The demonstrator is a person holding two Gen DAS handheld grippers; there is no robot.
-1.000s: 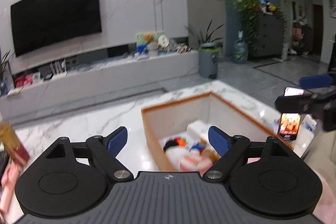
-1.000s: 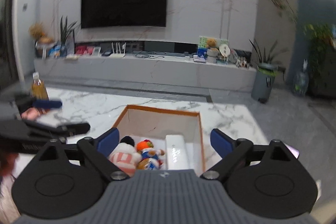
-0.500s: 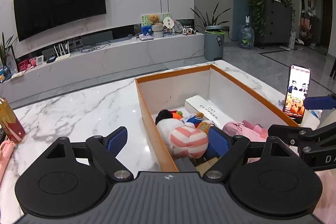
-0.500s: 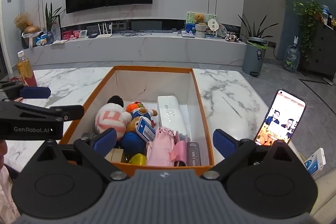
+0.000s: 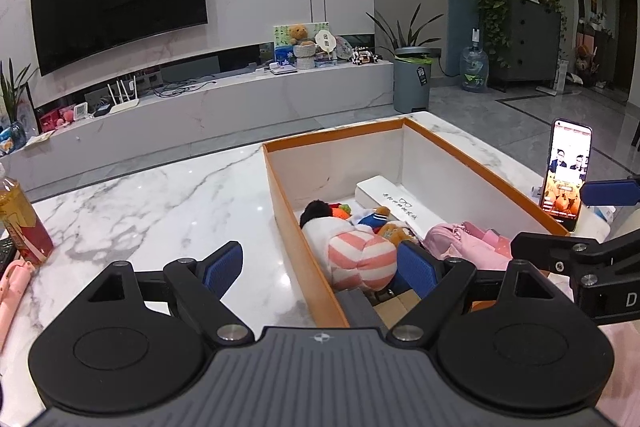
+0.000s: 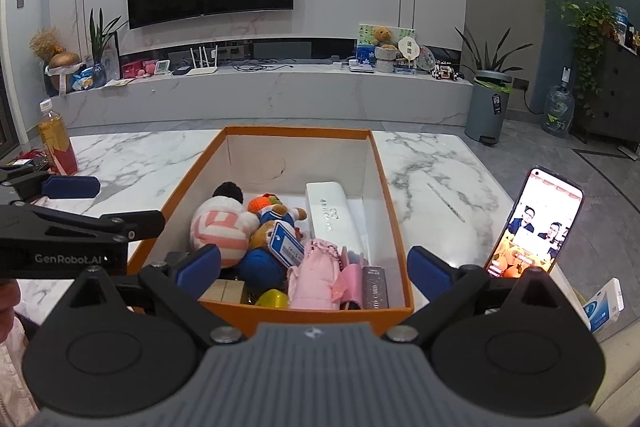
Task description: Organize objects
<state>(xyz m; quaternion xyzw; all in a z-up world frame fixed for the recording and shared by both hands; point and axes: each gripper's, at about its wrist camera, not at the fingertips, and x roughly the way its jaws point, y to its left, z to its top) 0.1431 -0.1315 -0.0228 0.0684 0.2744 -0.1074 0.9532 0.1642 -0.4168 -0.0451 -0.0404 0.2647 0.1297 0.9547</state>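
An orange-rimmed cardboard box [image 6: 394, 195] [image 5: 280, 183] stands on the marble table, holding a pink-striped plush [image 6: 218, 227] [image 5: 358, 259], a small bear toy [image 6: 276, 223], a white case [image 6: 330, 215] [image 5: 394, 203], a pink pouch [image 6: 314, 275] [image 5: 460, 243] and several small items. My left gripper [image 5: 320, 267] is open, straddling the box's near-left wall with nothing held. My right gripper [image 6: 314, 267] is open over the box's near edge, empty. Each gripper shows at the edge of the other's view.
A lit phone [image 6: 534, 223] [image 5: 566, 173] leans upright right of the box, with a blue-white packet [image 6: 604, 305] beside it. A tea bottle [image 6: 56, 139] [image 5: 22, 223] stands at the table's left, near a pink object [image 5: 12, 291]. Behind are a TV wall and a low cabinet.
Both views have tilted down and drawn nearer to the box, going from blurred to sharp. Both grippers have stayed open and empty.
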